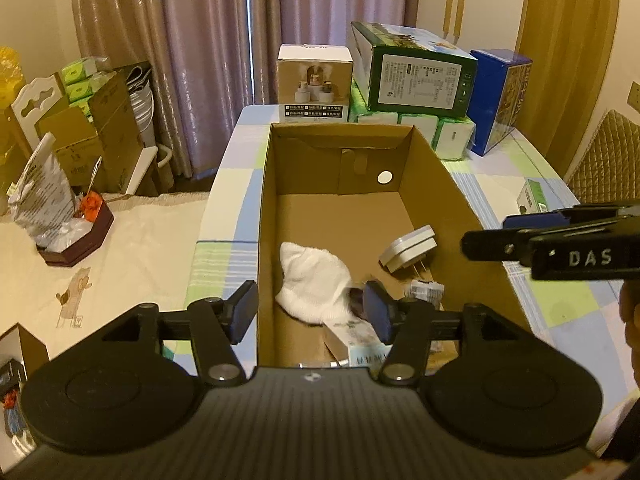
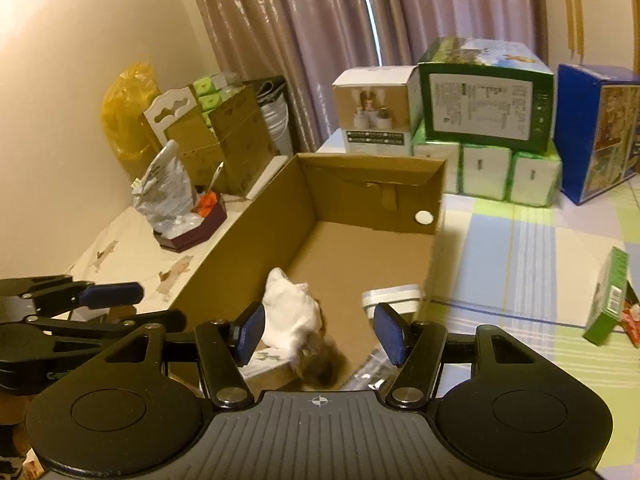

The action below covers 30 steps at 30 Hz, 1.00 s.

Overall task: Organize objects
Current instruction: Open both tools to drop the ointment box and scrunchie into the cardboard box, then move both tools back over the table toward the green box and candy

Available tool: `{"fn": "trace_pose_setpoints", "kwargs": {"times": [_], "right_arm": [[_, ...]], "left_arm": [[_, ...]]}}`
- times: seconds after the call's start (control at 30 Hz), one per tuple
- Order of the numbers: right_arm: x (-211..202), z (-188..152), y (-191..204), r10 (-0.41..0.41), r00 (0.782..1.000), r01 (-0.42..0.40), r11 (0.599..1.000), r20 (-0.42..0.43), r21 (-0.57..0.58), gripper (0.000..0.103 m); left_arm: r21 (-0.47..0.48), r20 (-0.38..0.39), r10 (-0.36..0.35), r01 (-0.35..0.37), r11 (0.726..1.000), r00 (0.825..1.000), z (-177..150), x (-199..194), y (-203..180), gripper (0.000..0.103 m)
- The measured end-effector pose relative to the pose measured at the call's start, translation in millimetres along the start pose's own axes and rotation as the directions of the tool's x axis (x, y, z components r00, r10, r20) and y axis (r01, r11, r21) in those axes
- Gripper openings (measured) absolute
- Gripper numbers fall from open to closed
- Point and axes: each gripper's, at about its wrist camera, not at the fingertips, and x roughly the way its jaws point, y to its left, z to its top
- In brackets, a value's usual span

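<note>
The big cardboard box (image 1: pixel 352 216) sits open on the worktop (image 2: pixel 520 248), and some things are already inside it: a white cloth (image 1: pixel 316 280), a white plug (image 1: pixel 408 250), a flat little carton (image 1: pixel 360 344) and a small packet (image 1: pixel 424 290) near the front. So the job looks partly done, with both tools between picks. A green box (image 2: pixel 608 300) lies tilted on the worktop, out to the right and well apart from the cardboard box (there is a red wrapper (image 2: pixel 632 320) just beside it too). That is most likely the next thing to put away. The right gripper (image 2: pixel 320 330) would need to swing over to it, come down around its narrow sides, and squeeze. The right gripper hangs above the front of the cardboard box with its jaws wide apart and nothing between them. The left gripper (image 1: pixel 310 308) is wide apart too, one finger outside the left wall of the box and one over the inside, holding nothing.
</note>
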Motion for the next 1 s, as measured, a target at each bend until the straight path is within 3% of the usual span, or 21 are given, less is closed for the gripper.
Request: {"fn": "trace_pose_setpoints", "kwargs": {"times": [0.23, 0.5, 1.0], "right_arm": [[-38, -21, -8, -0.024, 1.000, 0.023, 0.999, 0.016, 0.040, 0.067], [-81, -50, -9, -0.040, 0.999, 0.039, 0.998, 0.021, 0.055, 0.087], [-140, -76, -20, -0.087, 0.994, 0.082, 0.994, 0.063, 0.068, 0.101]], "left_arm": [[-0.043, -0.004, 0.007, -0.007, 0.999, 1.000, -18, -22, -8, 0.062], [-0.086, -0.001, 0.010, -0.010, 0.996, 1.000, -37, -49, -26, 0.079], [-0.091, 0.039, 0.008, -0.004, 0.996, 0.999, -55, -91, -65, 0.102]]}}
